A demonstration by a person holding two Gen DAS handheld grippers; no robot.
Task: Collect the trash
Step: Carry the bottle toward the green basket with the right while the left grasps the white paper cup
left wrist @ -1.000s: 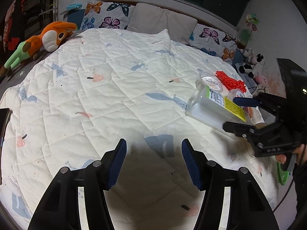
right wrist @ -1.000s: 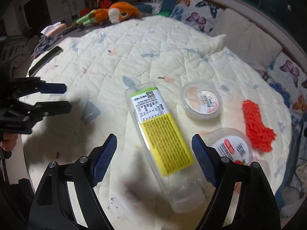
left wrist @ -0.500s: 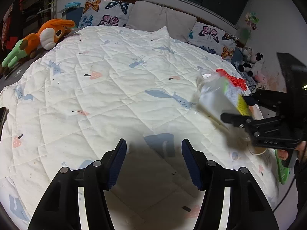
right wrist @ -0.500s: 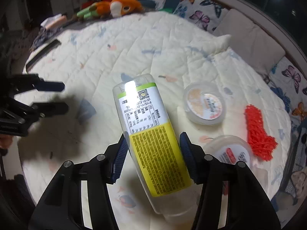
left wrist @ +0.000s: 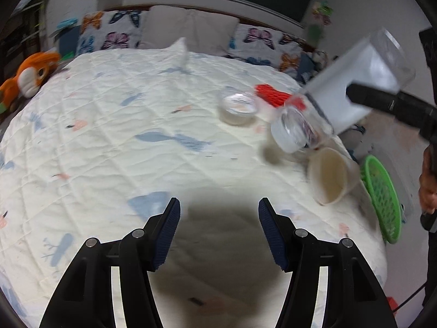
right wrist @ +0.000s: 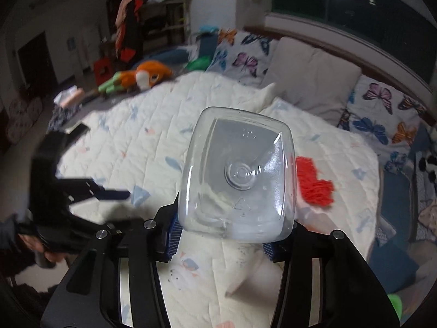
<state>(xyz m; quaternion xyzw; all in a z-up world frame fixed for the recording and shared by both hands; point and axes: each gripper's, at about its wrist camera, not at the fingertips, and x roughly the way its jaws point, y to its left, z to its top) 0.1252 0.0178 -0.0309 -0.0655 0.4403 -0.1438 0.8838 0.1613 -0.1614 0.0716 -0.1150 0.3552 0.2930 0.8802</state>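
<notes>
While right tongs (right wrist: 221, 242) are closing on clear bottle (right wrist: 237, 180), pads pinching it above bed (left wrist: 136, 142), left tongs (left wrist: 218, 231) hang spread, empty.

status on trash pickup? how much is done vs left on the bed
Done: nothing visibly binned yet. In hand: the right gripper has the clear plastic bottle lifted off the quilt, its fingers closing on it. Left: two lidded plastic tubs, the red mesh netting and a beige cup are on the bed. The left gripper is open and empty. A green basket sits past the bed's edge.
</notes>
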